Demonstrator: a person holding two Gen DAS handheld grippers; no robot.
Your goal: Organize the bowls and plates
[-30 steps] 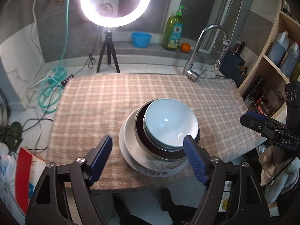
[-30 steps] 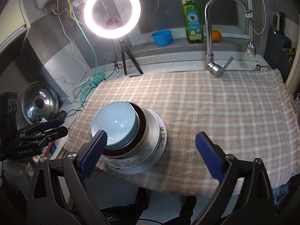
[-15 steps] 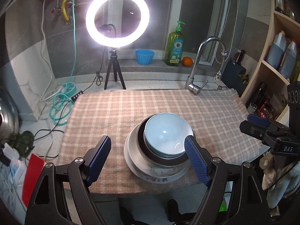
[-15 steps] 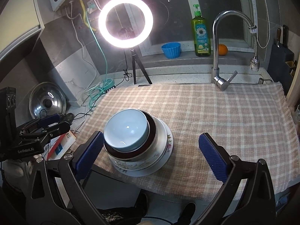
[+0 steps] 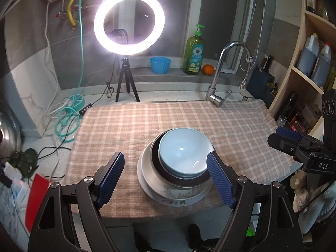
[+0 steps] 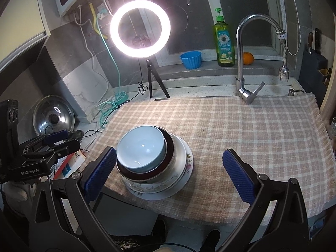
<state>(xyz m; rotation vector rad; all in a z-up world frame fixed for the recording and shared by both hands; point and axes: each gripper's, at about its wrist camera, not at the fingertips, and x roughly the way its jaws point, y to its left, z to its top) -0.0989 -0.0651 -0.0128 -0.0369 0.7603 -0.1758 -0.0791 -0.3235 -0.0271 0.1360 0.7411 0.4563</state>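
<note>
The stack sits on the checked cloth (image 5: pixel 147 121) over the bench, near its front edge: a pale blue bowl (image 5: pixel 183 151) nested in a dark-rimmed bowl (image 5: pixel 156 161), that in a flowered bowl (image 5: pixel 180 193), all on a white plate (image 5: pixel 143 176); nothing else of the task lies on the cloth.

The left tongs (image 5: pixel 166 177) are spread wide and hold nothing; the stack lies just ahead of and below them, nearer their right pad, which overlaps the blue bowl's rim in view, though I cannot tell that it touches; the left pad stands clear over bare cloth.

The right tongs (image 6: pixel 170 174) are likewise spread and empty; the stack lies off to their left, by the left pad, with open cloth straight ahead.

The stack is round, so no long axis governs the approach; by my judgement the left tongs are better placed, needing only a small shift right to straddle the rim.
</note>
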